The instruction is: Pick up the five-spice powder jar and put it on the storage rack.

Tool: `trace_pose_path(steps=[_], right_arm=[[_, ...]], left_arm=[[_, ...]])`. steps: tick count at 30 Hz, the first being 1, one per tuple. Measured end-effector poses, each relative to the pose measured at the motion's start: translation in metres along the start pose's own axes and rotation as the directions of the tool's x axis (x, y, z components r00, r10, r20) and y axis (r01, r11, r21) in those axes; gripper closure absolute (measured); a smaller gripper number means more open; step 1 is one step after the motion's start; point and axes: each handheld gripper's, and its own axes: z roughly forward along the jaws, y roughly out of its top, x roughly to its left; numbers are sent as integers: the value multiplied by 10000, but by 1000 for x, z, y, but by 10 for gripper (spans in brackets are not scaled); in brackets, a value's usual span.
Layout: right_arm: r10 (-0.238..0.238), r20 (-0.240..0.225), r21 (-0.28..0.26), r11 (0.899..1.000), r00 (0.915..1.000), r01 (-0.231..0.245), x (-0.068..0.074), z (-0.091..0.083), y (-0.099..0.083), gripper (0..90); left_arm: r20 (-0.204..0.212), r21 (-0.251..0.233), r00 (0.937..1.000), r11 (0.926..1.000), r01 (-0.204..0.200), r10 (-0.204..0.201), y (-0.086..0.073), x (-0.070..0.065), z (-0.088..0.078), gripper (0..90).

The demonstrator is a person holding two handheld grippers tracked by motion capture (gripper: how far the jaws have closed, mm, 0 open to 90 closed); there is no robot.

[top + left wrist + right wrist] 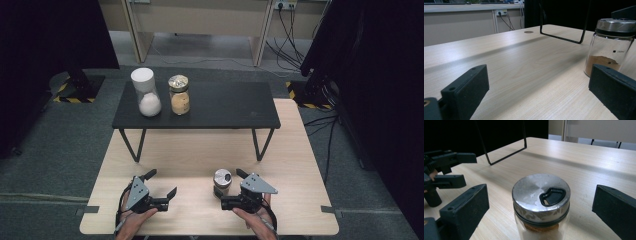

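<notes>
Fingers (464,207) of right gripper (239,186) wide, straddling spice jar (541,202) near counter (190,150) front edge, ungrasped; left gripper (161,183) fingers wide, idle; grasp pending.

Right gripper (231,187) spread open around shaker jar (222,182) on table (295,165).

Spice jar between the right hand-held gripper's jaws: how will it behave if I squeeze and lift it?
The spice jar looks like clear glass, so probably rigid but smooth and perhaps slippery against the pads. Brown powder fills only the bottom, so it is likely light. It stands taller than wide under a metal lid, so a nudge near the top might tip it; on its side it would probably roll.
</notes>
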Motion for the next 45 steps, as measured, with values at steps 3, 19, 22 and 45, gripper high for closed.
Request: trace_pose_path(steps=[3,19,22,45], right_arm=[[-75,63,41,10000,10000,75,-1,2,-2,14],[-292,224,235,9993,9993,287,-3,14,-14,64],[-313,247,254,9992,9992,307,-3,15,-15,79],[-19,-120,591,9982,9999,26,-6,29,-25,291]], left_arm=[[-2,-5,10000,10000,9,-9,0,0,0,20],[-4,0,10000,10000,6,-6,0,0,0,20],[-5,0,10000,10000,7,-7,0,0,0,20],[3,0,10000,10000,1,-1,0,0,0,20]])
